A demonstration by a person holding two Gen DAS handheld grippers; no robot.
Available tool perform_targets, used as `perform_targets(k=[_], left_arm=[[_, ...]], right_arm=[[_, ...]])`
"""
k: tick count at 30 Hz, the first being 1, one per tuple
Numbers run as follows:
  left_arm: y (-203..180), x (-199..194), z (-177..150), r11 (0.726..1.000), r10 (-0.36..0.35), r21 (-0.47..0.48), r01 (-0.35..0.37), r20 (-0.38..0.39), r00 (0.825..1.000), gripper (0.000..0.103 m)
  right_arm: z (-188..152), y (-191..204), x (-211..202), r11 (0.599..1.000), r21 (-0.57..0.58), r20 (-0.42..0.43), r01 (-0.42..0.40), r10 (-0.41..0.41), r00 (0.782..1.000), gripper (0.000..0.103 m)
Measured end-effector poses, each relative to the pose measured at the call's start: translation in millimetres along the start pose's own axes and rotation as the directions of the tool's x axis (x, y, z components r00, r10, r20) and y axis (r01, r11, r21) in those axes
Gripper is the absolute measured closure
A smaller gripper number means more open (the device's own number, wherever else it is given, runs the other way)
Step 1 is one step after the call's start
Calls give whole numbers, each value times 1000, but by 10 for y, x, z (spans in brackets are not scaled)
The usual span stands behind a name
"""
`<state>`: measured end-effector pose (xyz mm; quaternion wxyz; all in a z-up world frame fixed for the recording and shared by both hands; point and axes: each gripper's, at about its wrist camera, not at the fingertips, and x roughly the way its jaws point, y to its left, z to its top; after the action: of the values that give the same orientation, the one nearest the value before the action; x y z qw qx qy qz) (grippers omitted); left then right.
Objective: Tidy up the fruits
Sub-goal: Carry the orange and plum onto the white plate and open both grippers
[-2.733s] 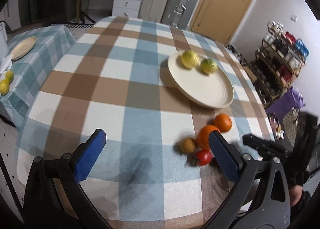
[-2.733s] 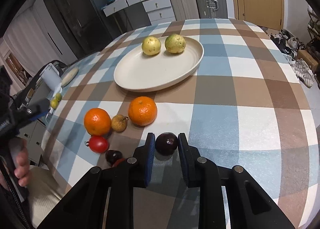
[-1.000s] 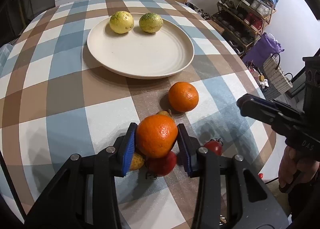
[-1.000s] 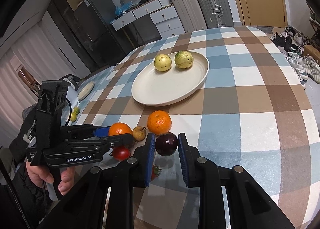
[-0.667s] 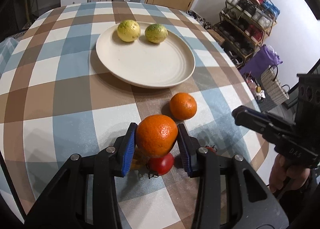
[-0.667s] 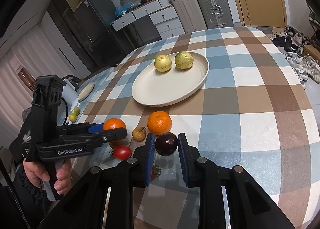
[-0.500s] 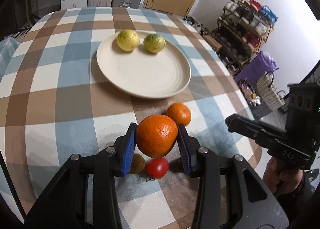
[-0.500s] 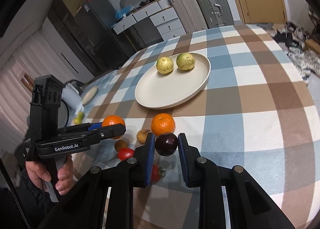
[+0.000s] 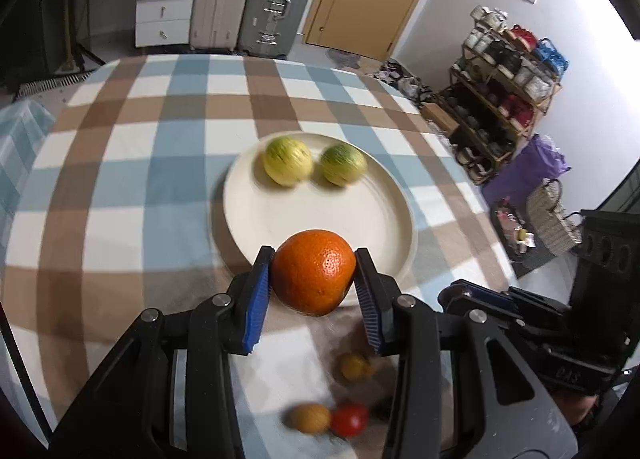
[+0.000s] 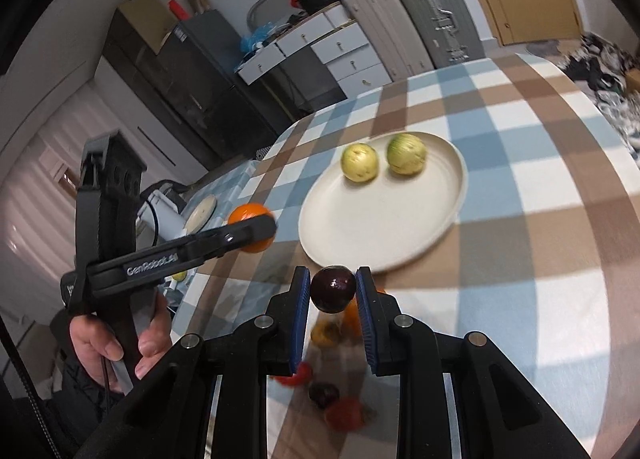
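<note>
Both claws have been rising off the checked tablecloth (image 9: 120, 195) toward the cream round plate (image 9: 384, 195). The left claw (image 9: 314, 285) is clenching the big orange (image 9: 314, 271), the right claw (image 10: 333, 299) gripping a dark purple fruit (image 10: 333, 288), each just short of the rim, presumably to join the two yellow-green fruits (image 9: 287, 161).

My two wrist cameras look down along their fingers from close above; both share the plate (image 9: 240, 215) (image 10: 456, 195).

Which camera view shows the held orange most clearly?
The left wrist view: the orange sits sharp and whole between the left gripper pads. The right wrist view shows it small, half hidden behind a finger.
</note>
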<state>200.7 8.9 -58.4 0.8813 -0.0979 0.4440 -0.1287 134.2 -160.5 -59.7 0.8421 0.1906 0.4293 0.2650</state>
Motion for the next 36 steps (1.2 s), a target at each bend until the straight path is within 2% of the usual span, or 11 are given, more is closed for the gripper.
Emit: perform_targets(k=[1,7,12,15,23,36], left_arm=[[33,39,55,1000,19,3,-19,3,1000,66],[244,282,320,1000,28,-11,-28,-2,1000,66],[352,606,518,999,9,-33,-11,-46,999,66],[346,762,585,1000,7,-20,-9,-60,998,66],[387,1032,663,1000,9,-11,-10,-95,995,66],[357,1218,661,1000,3,-10,-4,-128,992,66]], right_arm=[[36,21,57,1000,-11,-5,9,-9,1000,79],[320,44,372,998,-56,-17,36,-37,999,79],[507,32,744,995,-87,-59,54,-59,997,79],[575,-19,948,997,-64,-83,46,-51,995,79],[688,-66,1353,1000,-16,-129,-18,16,991,79],[702,-31,1561,1000,13,-170,-26,28,985,79]])
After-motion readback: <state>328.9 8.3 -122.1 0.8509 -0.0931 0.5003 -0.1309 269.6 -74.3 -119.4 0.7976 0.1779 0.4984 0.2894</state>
